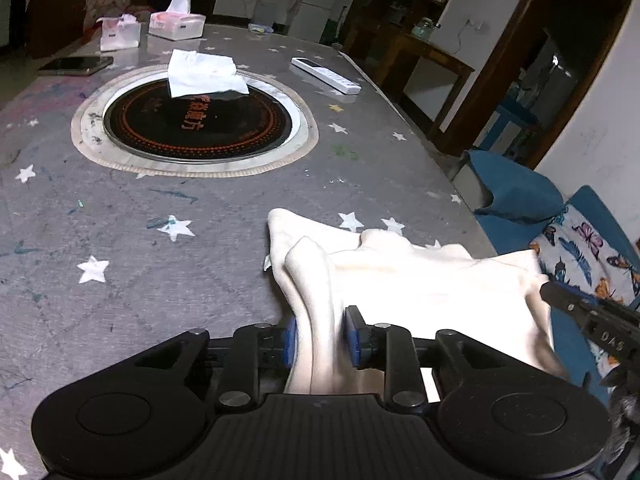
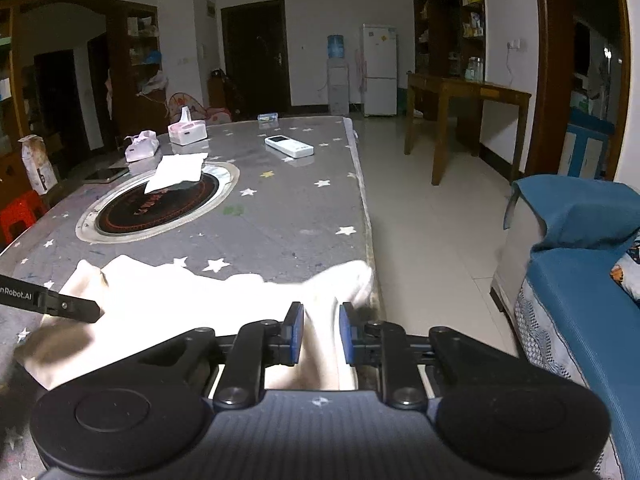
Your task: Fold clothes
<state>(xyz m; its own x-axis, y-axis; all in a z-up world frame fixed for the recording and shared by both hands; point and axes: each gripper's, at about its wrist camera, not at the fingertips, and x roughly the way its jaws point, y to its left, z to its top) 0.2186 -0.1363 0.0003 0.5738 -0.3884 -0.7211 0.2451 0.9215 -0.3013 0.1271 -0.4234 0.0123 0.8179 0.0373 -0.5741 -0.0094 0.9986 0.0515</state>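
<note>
Cream garment (image 1: 420, 280) = soft matt knit-looking cloth, thick rolled folds, no sheen. Left gripper (image 1: 322, 336) & right gripper (image 2: 320, 332): matt black plastic bodies, ribbed top plate, small dull metal pivot pins; pads (image 1: 356, 338) blue, rubbery-looking, smooth. Table cover (image 1: 160, 272) = grey cloth w/ white star print, matt, pen marks/scuffs. Round hotplate (image 1: 196, 124) = glossy black glass-like disc, metal rim, woven-looking cloth ring around. Tissue sheet (image 1: 204, 72) = thin crinkled paper. Remote (image 1: 325, 75) = white smooth plastic. Phone (image 1: 76, 65) = glossy dark screen. Side table (image 2: 464, 96) = brown wood, semi-gloss. Floor (image 2: 432, 216) = shiny pale tiles. Sofa cover (image 2: 580, 212) = blue matt cloth.
</note>
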